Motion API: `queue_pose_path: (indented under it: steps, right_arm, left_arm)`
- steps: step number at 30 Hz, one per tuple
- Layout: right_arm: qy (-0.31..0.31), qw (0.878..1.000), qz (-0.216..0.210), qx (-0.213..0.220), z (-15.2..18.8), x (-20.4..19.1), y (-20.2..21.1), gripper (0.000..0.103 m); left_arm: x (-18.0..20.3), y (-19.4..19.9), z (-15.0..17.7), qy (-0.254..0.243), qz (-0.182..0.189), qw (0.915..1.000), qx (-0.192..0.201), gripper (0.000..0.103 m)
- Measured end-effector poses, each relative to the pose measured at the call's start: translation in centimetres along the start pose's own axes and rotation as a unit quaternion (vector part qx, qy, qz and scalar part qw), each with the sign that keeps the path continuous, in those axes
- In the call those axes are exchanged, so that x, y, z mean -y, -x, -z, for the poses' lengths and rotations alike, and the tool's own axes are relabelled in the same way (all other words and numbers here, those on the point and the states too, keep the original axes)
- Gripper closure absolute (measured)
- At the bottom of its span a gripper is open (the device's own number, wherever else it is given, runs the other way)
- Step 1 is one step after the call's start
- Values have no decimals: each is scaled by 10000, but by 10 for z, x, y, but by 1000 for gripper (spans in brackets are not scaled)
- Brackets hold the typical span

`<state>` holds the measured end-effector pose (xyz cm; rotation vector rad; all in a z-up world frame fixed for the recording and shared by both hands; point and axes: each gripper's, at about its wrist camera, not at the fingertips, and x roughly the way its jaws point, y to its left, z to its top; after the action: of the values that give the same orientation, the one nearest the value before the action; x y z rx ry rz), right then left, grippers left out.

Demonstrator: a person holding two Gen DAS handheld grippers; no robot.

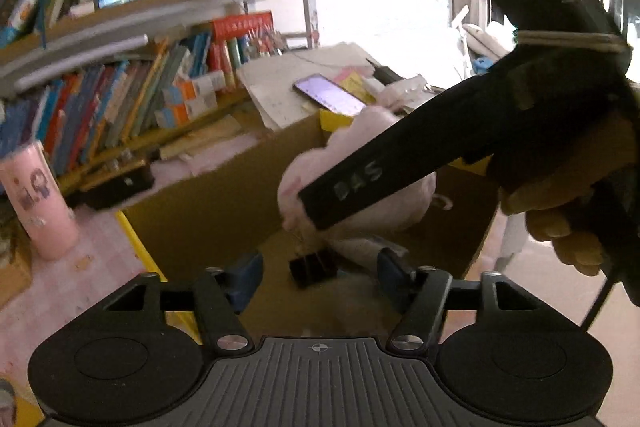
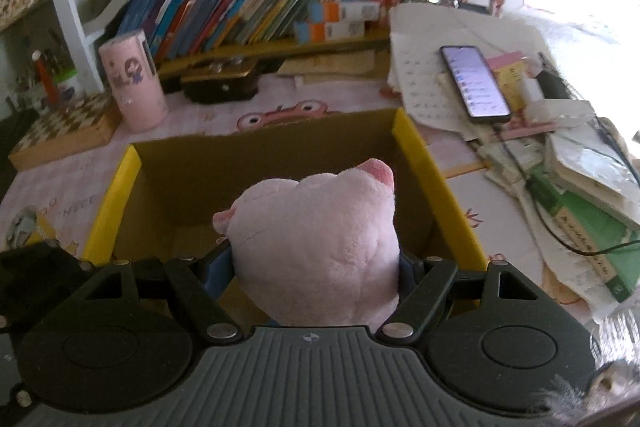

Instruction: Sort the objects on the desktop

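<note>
A pink plush toy [image 2: 320, 247] is clamped between the blue pads of my right gripper [image 2: 314, 267], which is shut on it and holds it over an open cardboard box [image 2: 424, 163] with yellow edges. The left wrist view shows the same toy [image 1: 400, 203] from the side, behind the right gripper's [image 1: 316, 203] black finger, with a hand on its handle. My left gripper [image 1: 318, 277] hangs open inside the box [image 1: 200, 195]. A black binder clip [image 1: 312, 271] lies on the box floor between and beyond its fingers, and neither pad touches it.
On the pink desk mat stand a pink cup [image 2: 134, 83], a chessboard [image 2: 64, 131] and a dark wooden case [image 2: 220, 87]. A lit phone [image 2: 474, 83] lies on a heap of papers and books to the right of the box. Bookshelves run along the back.
</note>
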<state>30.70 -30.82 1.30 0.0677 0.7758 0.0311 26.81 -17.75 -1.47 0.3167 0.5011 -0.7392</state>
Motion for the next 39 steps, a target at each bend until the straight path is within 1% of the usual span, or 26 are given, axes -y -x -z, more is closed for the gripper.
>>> queue_pose_path:
  steps: [5, 10, 12, 15, 20, 25, 30, 35, 39]
  right_arm:
    - [39, 9999, -65, -132, -4, -4, -11, 27]
    - [25, 9996, -200, -219, -6, -7, -16, 22]
    - [-6, 9996, -209, -178, -7, -9, -16, 22]
    - [14, 9999, -160, -4, -8, -12, -9, 17]
    - [-127, 9997, -128, 182, -5, -12, 7, 17]
    - [-267, 9988, -52, 413, 4, -11, 28, 17]
    - [-315, 9967, 100, 737, 13, -13, 55, 17]
    - [-337, 9926, 251, 1136, 25, -12, 88, 17]
    - [-462, 9896, 326, 1326, 41, -13, 113, 17]
  left_arm:
    - [0, 5, 3, -87, -74, 9998, 192, 31]
    - [2, 14, 5, -102, -185, 9993, 296, 25]
    - [3, 18, 5, -86, -245, 9990, 356, 22]
    - [2, 23, 5, -3, -340, 9985, 417, 19]
    - [1, 37, 3, 151, -392, 9976, 542, 18]
    - [5, 56, 5, 183, -413, 9967, 668, 17]
    - [10, 75, 11, 351, -462, 9956, 733, 13]
    - [16, 98, 15, 539, -509, 9936, 851, 13]
    - [19, 116, 20, 646, -583, 9919, 927, 13]
